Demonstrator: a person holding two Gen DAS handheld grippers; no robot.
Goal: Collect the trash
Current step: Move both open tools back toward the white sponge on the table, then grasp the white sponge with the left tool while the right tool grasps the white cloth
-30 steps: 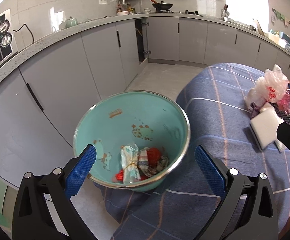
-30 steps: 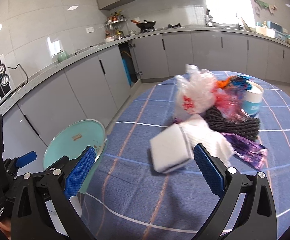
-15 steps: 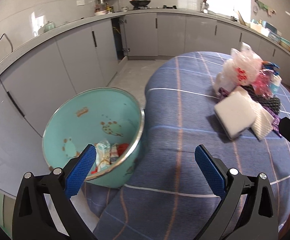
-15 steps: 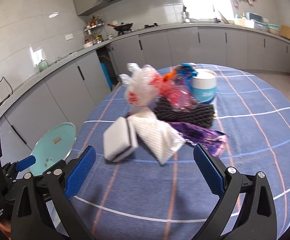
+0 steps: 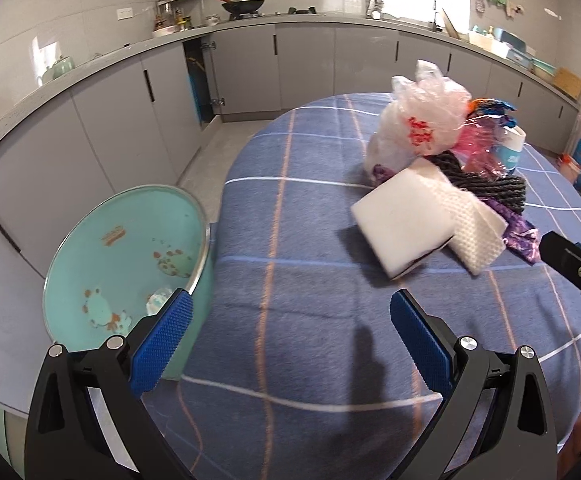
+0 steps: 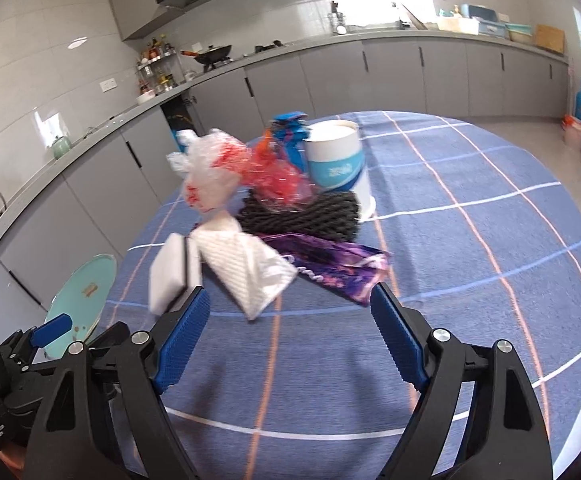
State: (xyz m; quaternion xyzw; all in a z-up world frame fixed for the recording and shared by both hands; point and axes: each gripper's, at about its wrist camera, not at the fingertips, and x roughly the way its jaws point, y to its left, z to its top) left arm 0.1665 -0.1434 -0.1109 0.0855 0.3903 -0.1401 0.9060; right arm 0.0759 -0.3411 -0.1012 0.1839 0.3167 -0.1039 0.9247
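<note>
So the landmark here is the round table with the blue plaid cloth (image 5: 290,264). The trash pile sits toward its far side: a white rectangular sponge block (image 6: 166,276) nearest the left edge, touching a white textured folded cloth (image 6: 246,268), then a purple foil wrapper (image 6: 330,268), a black netted roll (image 6: 310,216), a crumpled clear plastic bag with red print (image 5: 418,124) and a white-and-blue paper cup (image 6: 338,168) further back. The near half of the cloth is bare, plenty of room to move.

A teal enamel bowl with a metal rim (image 5: 126,268) hangs off the table's left edge, some wrappers inside.

Left tongs (image 5: 286,336) are spread wide, holding nothing, over the near-left edge. Right tongs (image 6: 288,340) are spread too, empty, just short of the sponge and cloth.

Grey kitchen cabinets (image 5: 306,68) wrap round behind the table.
</note>
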